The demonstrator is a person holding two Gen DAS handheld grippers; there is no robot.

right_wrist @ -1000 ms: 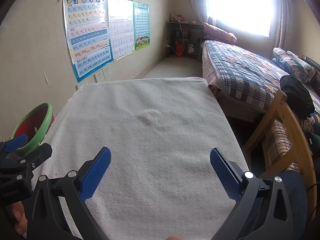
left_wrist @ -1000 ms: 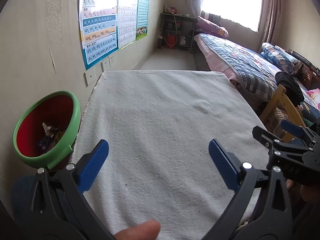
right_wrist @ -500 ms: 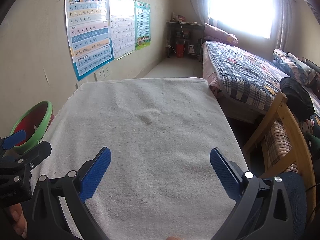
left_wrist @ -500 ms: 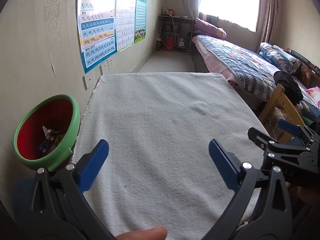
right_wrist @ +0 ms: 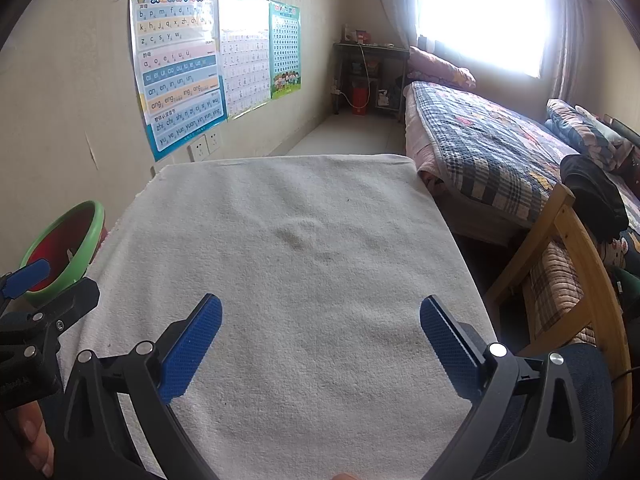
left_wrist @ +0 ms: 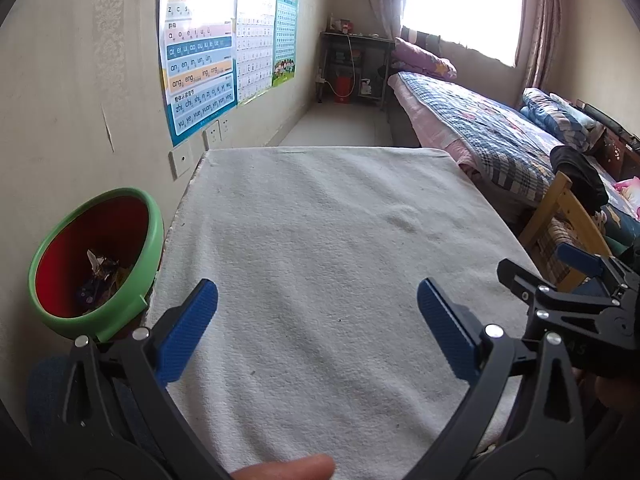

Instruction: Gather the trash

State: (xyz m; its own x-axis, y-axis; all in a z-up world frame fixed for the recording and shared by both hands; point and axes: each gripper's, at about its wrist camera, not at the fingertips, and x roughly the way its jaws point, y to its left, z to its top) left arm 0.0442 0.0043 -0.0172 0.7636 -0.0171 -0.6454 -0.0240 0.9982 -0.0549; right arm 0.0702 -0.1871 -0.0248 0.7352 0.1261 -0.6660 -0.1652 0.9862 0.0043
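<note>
The left gripper (left_wrist: pixel 318 320) sits a little lower and further back — the bin (left_wrist: pixel 98 256) and posters (left_wrist: pixel 200 64) appear slightly shifted.

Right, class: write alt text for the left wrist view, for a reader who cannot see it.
An open left gripper with blue fingers hovers over a white cloth-covered table. A red bin with a green rim, holding crumpled wrappers, stands beside the table's left edge; the right gripper shows at right.

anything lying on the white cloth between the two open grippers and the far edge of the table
Nothing. In both wrist views the white cloth is bare from the left gripper and right gripper to its far edge. Trash shows only in the green bin.
</note>
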